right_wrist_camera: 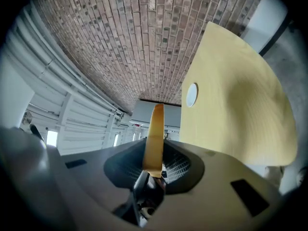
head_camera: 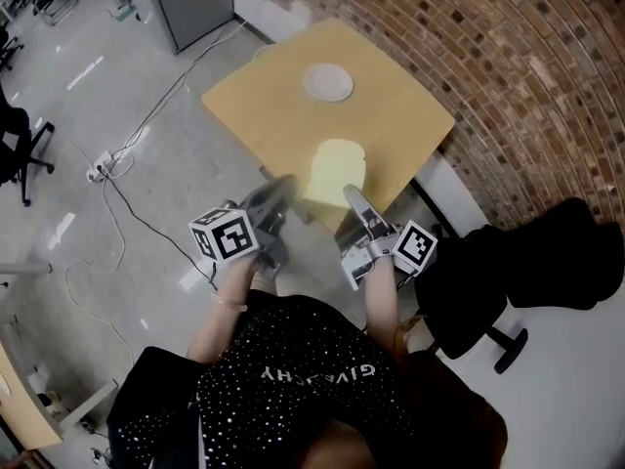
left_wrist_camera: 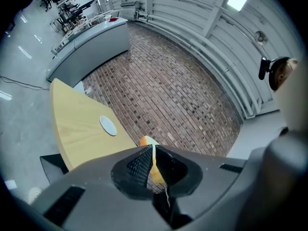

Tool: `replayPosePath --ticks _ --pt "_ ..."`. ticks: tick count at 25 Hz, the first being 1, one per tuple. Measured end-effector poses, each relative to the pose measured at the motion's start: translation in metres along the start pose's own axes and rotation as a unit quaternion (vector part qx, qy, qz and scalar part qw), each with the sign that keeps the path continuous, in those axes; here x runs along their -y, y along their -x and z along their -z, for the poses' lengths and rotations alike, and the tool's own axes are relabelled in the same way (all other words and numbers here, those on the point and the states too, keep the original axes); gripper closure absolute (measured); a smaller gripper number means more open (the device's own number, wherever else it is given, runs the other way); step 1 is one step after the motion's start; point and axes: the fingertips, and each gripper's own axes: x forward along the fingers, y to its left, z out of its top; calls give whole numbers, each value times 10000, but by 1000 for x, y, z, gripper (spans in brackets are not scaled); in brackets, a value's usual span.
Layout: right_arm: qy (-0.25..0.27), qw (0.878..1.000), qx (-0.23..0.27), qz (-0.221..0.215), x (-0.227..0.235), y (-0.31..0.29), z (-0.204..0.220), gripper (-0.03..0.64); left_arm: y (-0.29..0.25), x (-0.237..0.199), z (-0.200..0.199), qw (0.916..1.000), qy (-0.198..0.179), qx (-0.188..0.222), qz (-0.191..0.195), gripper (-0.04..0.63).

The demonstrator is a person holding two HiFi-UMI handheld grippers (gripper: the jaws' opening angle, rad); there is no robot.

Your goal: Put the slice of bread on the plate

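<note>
A pale yellow slice of bread [head_camera: 337, 169] hangs over the near edge of the wooden table [head_camera: 264, 106], gripped from both sides. My left gripper [head_camera: 286, 187] is shut on its left edge and my right gripper [head_camera: 353, 197] is shut on its right edge. A small white plate [head_camera: 327, 82] lies farther back on the table, empty. In the left gripper view the bread [left_wrist_camera: 155, 170] shows edge-on between the pads, with the plate [left_wrist_camera: 108, 125] beyond. In the right gripper view the slice [right_wrist_camera: 155, 134] stands upright between the jaws, and the plate [right_wrist_camera: 191, 94] is ahead on the table [right_wrist_camera: 240, 109].
A brick wall [head_camera: 488, 57] runs behind and to the right of the table. A black office chair [head_camera: 508, 281] stands close on the right. Cables [head_camera: 127, 164] trail over the floor at the left, near a grey cabinet [head_camera: 190, 3].
</note>
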Motion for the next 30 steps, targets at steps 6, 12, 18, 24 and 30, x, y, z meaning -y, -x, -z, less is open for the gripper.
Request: replayPosePath --ticks 6,12,18,24,30 --pt "-104 9995 199 215 11 -50 -40 520 -51 -34 -41 9996 97 -254 82 568" --pt "-161 9985 315 427 25 -100 -74 520 -91 -71 -78 9987 236 -456 75 568" --pt "-230 9972 425 570 40 -153 -103 520 -129 -110 -115 9976 269 -628 80 568" --pt "-259 9963 418 706 53 -200 -119 520 -154 -141 -147 9970 335 -692 92 568" --pt "-207 9947 524 865 68 -217 -140 520 -171 -171 -158 9962 381 -779 25 568"
